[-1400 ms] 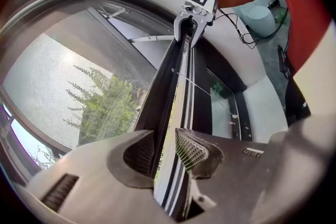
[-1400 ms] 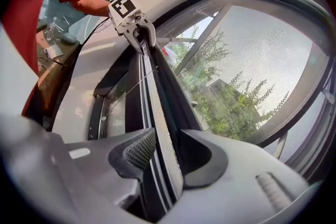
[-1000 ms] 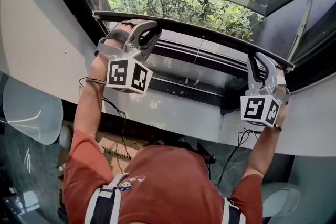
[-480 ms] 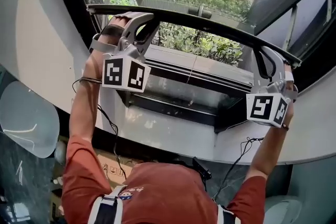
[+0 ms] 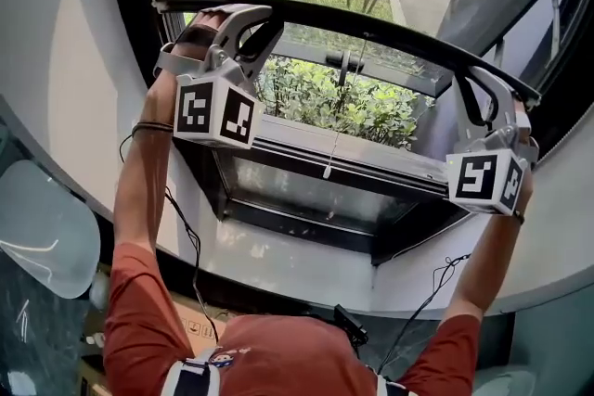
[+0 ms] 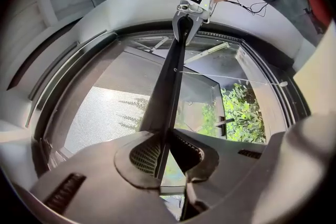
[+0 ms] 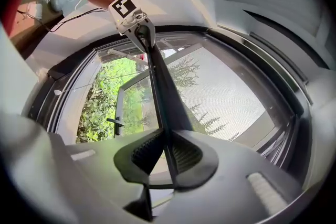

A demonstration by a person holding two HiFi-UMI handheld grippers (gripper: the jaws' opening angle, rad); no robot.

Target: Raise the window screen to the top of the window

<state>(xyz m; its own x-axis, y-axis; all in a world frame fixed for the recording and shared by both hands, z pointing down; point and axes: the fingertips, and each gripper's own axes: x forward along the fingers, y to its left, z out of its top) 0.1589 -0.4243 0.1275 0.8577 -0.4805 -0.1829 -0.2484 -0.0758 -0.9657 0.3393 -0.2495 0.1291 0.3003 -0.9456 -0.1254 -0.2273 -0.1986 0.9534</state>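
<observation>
Left tongs [image 5: 249, 16] and right tongs [image 5: 479, 90] clamp the screen bar [image 5: 371, 27]; a cord [image 5: 336, 139] dangles beneath.

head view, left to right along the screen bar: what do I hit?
Left tongs shut on the screen bar → cord hanging at mid-window → right tongs, also shut on the bar.
</observation>
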